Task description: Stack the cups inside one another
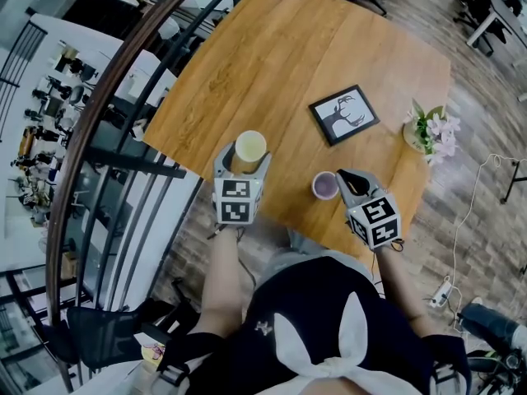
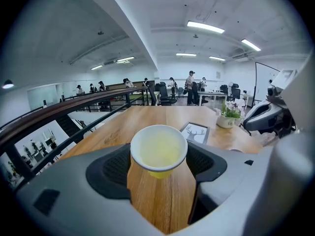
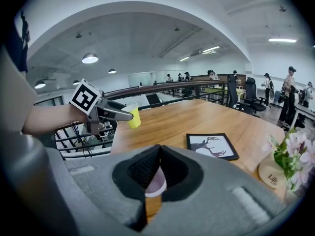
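Observation:
A yellow paper cup [image 1: 250, 146] is held upright above the wooden table [image 1: 288, 56], with my left gripper [image 1: 250, 161] shut on its sides. The left gripper view looks into this cup [image 2: 158, 149], and both pads press its wall. In the right gripper view the same cup [image 3: 135, 118] hangs in the air at the table's left edge. A purple cup [image 1: 324, 186] stands upright on the table near the front edge. My right gripper [image 1: 342, 179] is shut, its tips right beside that cup's right rim. The purple cup [image 3: 156, 185] shows just beyond the closed jaws.
A framed deer picture [image 1: 344, 114] lies flat to the right of centre. A small pot of pink flowers [image 1: 430, 132] stands at the right edge. A dark railing [image 1: 123, 97] runs along the table's left side, with a drop to a lower floor beyond it.

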### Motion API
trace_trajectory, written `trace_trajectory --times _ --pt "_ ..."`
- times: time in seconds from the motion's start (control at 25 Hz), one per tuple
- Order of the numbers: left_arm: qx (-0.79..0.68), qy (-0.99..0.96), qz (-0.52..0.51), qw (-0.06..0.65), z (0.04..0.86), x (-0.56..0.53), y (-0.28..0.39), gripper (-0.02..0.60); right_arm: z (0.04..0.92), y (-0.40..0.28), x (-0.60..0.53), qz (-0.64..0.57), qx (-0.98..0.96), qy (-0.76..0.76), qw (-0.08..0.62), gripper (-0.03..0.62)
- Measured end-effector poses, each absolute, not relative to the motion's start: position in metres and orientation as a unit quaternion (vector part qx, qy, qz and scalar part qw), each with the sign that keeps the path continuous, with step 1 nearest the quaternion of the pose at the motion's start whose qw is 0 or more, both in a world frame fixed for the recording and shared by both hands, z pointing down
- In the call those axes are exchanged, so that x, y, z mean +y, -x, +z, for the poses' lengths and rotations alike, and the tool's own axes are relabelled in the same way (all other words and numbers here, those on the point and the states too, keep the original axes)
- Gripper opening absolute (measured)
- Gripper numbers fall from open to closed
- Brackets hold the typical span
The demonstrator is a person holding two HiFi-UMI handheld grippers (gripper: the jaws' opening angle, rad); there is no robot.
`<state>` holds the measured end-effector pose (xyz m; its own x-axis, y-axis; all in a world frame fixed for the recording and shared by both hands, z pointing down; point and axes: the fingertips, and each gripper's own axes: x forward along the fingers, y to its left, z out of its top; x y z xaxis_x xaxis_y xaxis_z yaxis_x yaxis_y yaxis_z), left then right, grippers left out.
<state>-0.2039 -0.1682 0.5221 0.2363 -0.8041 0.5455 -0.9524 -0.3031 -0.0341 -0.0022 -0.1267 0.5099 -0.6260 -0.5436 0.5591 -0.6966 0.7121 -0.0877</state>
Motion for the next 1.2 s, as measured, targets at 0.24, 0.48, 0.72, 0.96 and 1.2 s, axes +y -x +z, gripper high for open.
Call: trace_trajectory --times 0.24,0.48,0.72,0.96,1.2 --pt "-0.554 -0.791 0.223 0.131 0.492 -0.162 0.188 0.367 0.506 -0.004 -0.127 0.146 -0.887 -0.36 0.249 -0.002" --pt "-0.537 -0.808 0.212 0.117 0.474 -0.149 0.173 0.367 0.502 -0.005 -0.122 0.146 -0.886 -0.365 0.245 -0.002" --pt "-0.522 -0.817 0.219 0.114 0.475 -0.138 0.166 0.367 0.504 -0.002 -0.114 0.147 -0.886 -0.363 0.247 -0.002" --pt "-0.509 -0.825 0.217 0.116 0.477 -0.13 0.158 0.367 0.504 0.0 -0.11 0.146 -0.886 -0.365 0.248 -0.002" --pt "-0.485 -0.841 0.212 0.114 0.477 -0.125 0.134 0.367 0.502 -0.004 -0.107 0.144 -0.883 -0.371 0.249 -0.002"
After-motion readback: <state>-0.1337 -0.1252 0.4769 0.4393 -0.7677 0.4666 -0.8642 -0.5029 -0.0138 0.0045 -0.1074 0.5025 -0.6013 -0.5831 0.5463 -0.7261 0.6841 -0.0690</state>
